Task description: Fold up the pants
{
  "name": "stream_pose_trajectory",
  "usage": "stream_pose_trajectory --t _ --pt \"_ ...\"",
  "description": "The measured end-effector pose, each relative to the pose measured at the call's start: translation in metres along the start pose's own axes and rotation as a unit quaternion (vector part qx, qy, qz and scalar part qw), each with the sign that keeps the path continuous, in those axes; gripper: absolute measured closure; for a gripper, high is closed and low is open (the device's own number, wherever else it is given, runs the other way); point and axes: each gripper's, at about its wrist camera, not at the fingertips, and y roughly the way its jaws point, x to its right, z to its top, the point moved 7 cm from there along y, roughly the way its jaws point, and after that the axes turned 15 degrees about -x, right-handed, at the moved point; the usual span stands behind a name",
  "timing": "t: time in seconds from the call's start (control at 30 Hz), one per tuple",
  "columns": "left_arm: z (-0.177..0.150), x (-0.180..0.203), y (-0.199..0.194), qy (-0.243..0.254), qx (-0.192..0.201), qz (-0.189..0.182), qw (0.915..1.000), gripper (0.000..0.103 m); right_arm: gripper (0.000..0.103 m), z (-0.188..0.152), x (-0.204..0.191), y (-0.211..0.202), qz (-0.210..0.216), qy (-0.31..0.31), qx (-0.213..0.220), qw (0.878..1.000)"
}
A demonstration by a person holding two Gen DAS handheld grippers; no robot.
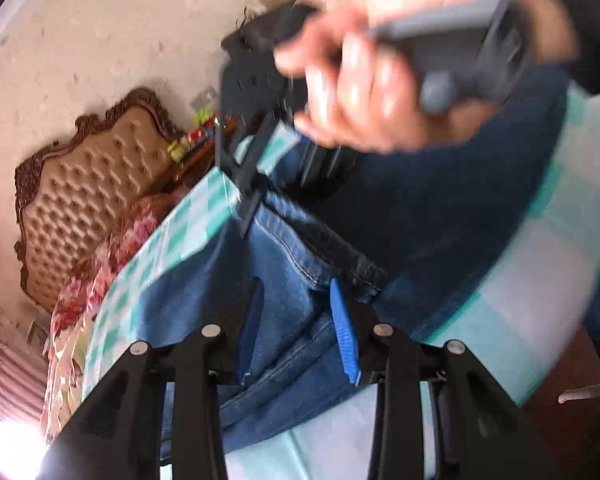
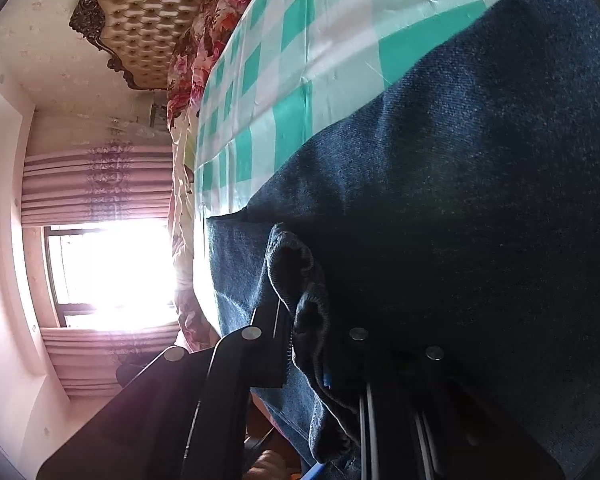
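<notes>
Blue jeans (image 1: 284, 264) lie on a table under a green-and-white checked cloth (image 1: 168, 248). In the left wrist view my left gripper (image 1: 298, 316) is low over the lighter denim near a stitched seam. Its blue pads (image 1: 344, 332) stand apart with denim under and between them, not visibly pinched. A hand (image 1: 364, 80) holds my right gripper (image 1: 248, 212), whose black fingers meet the jeans' far edge. In the right wrist view the right gripper (image 2: 312, 344) is shut on a bunched fold of jeans (image 2: 296, 272). Dark denim (image 2: 480, 200) fills the rest of that view and hides its fingertips.
Beyond the table is a bed with a tufted headboard (image 2: 148, 20) and floral bedding (image 2: 204, 52). A bright window (image 2: 112, 276) with pink curtains (image 2: 96, 184) is further off. Checked cloth (image 2: 284, 92) lies bare past the jeans. Small colourful items (image 1: 196, 136) sit by the headboard.
</notes>
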Motion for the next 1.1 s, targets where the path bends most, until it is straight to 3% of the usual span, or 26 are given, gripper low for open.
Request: stream_pose_trajectory --t 0.1,0.13,0.17,0.37,0.6,0.63,0.7,0.73,0.77,0.8,0.83,0.87,0.9,1.1 --pt "0.013 0.002 0.009 0.007 0.0 0.003 1.0 0.079 0.084 -0.002 0.001 -0.004 0.002 0.0 0.0 1.0" --pt "0.015 0.0 0.011 0.004 -0.006 0.004 1.0 0.091 0.084 -0.002 0.002 -0.005 0.003 0.0 0.0 1.0" --pt "0.016 -0.004 0.009 -0.003 -0.008 0.012 0.9999 0.092 0.081 -0.003 0.002 -0.006 0.002 0.0 -0.001 1.0" --pt "0.011 -0.006 -0.021 -0.027 0.022 0.002 0.9994 0.095 0.049 -0.007 -0.01 -0.012 -0.001 -0.023 0.008 1.0" --pt "0.0 0.01 -0.004 -0.018 0.01 -0.004 0.9998 0.095 0.046 -0.012 -0.015 -0.01 -0.057 -0.047 0.022 0.997" --pt "0.0 0.011 -0.003 -0.02 0.01 -0.003 0.9997 0.093 0.047 -0.012 -0.017 -0.009 -0.072 -0.054 0.025 0.996" --pt "0.0 0.014 0.002 -0.028 0.01 -0.001 0.9996 0.088 0.059 -0.012 -0.021 -0.007 -0.124 -0.075 0.038 0.989" --pt "-0.001 0.016 0.001 -0.029 0.013 0.007 0.9995 0.087 0.082 -0.011 -0.021 -0.006 -0.158 -0.078 0.046 0.983" --pt "-0.002 0.016 -0.001 -0.031 0.013 0.008 0.9994 0.085 0.087 -0.011 -0.018 -0.006 -0.18 -0.077 0.051 0.979" --pt "-0.003 0.015 -0.003 -0.036 0.015 0.006 0.9992 0.083 0.087 -0.011 -0.016 -0.006 -0.174 -0.075 0.051 0.98" --pt "-0.005 0.01 -0.009 -0.045 0.023 0.005 0.9987 0.068 0.088 -0.012 -0.014 -0.009 -0.159 -0.067 0.049 0.984" --pt "-0.007 0.008 -0.015 -0.051 0.033 0.012 0.9981 0.044 0.088 -0.012 -0.012 -0.011 -0.151 -0.063 0.049 0.985" --pt "-0.01 0.006 -0.021 -0.054 0.044 0.023 0.9973 0.035 0.088 -0.011 -0.012 -0.013 -0.14 -0.06 0.049 0.987" --pt "-0.013 0.019 -0.031 -0.011 0.057 0.06 0.9965 0.034 0.088 -0.014 -0.028 -0.022 -0.12 -0.06 0.048 0.99"
